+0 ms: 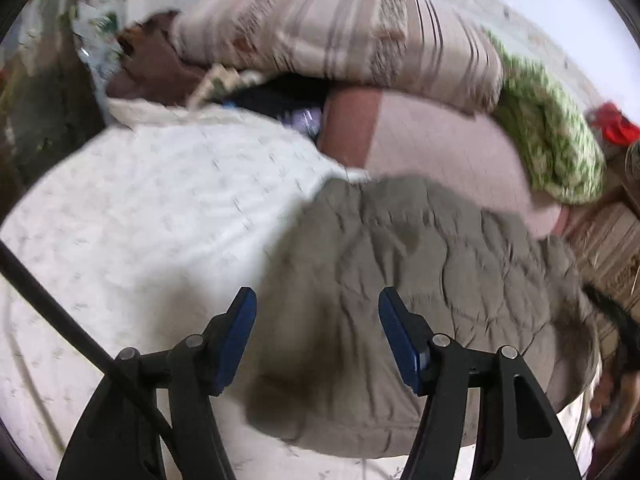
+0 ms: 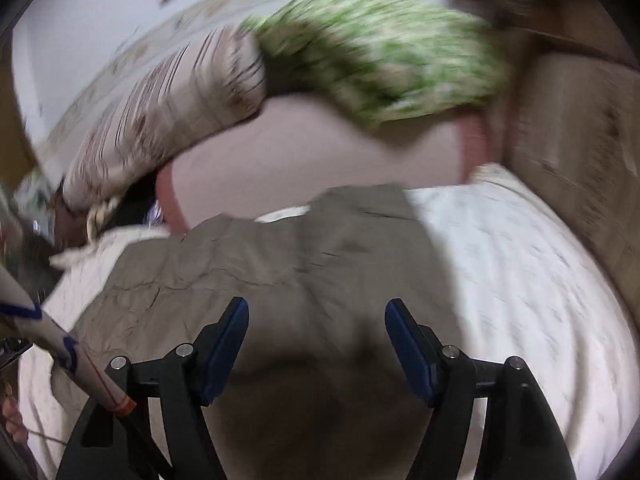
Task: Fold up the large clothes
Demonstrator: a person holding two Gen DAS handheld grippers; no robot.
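Closest to my lenses is the grey-brown quilted garment (image 1: pixel 420 280), rumpled and spread flat on the white patterned bedsheet (image 1: pixel 152 200); in the right wrist view the same garment (image 2: pixel 280 264) fills the lower middle, its far edge reaching toward the pillows. The sheet (image 2: pixel 520 264) is the biggest surface I see, running under everything. Beyond it lies a pale pink pillow (image 1: pixel 440 140) with a darker pink band, and stacked on that a striped beige pillow (image 1: pixel 340 32). Beside the striped one sits a green-and-white patterned cushion (image 1: pixel 552 140), also blurred in the right view (image 2: pixel 380 52). A cardboard box (image 2: pixel 580 140) stands at the bed's right edge. My left gripper (image 1: pixel 318 304) has its blue fingers spread wide over the garment, gripping nothing. My right gripper (image 2: pixel 316 316) is likewise spread wide and holds nothing, poised above the cloth.
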